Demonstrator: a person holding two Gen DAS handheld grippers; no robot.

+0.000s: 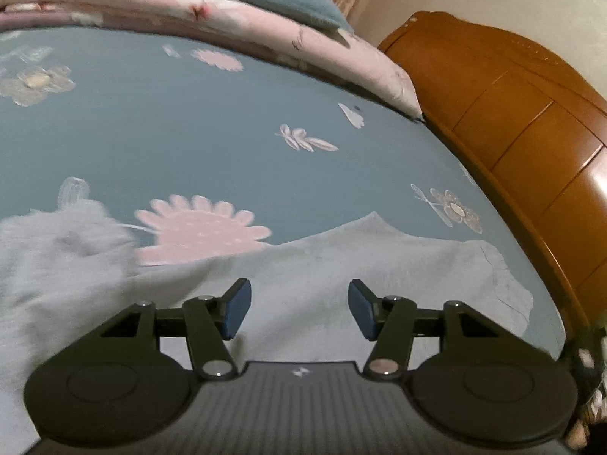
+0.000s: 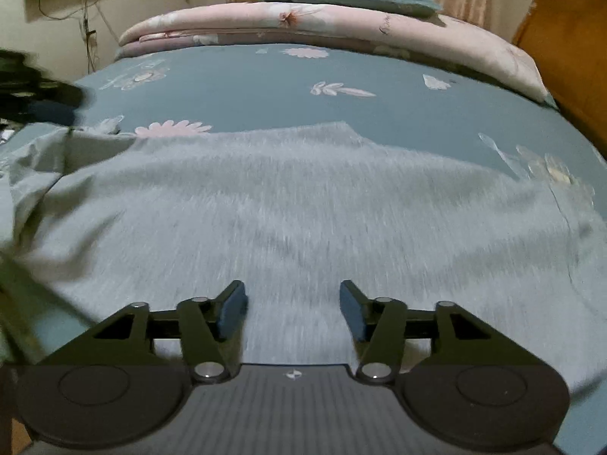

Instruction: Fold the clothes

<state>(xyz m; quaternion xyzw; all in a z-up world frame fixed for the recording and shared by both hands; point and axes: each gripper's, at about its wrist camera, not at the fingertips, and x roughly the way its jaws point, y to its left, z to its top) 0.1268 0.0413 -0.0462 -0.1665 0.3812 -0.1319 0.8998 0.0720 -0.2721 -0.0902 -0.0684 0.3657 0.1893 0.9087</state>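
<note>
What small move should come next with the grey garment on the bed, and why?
Probably lower both open tongs onto a near edge of the light grey knit garment and pinch it. The left tongs and right tongs hang empty above it, and it lies spread over the blue floral bedsheet, its left side rumpled.

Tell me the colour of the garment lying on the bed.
Light grey garment; right wrist view shows it best.

left gripper (image 1: 299,309): black linkage arms, dark blue pads, silver pivot screws, round side housings, ribbed grey body with small white mark | right gripper (image 2: 293,309): was identical in build, colours and marking
</note>
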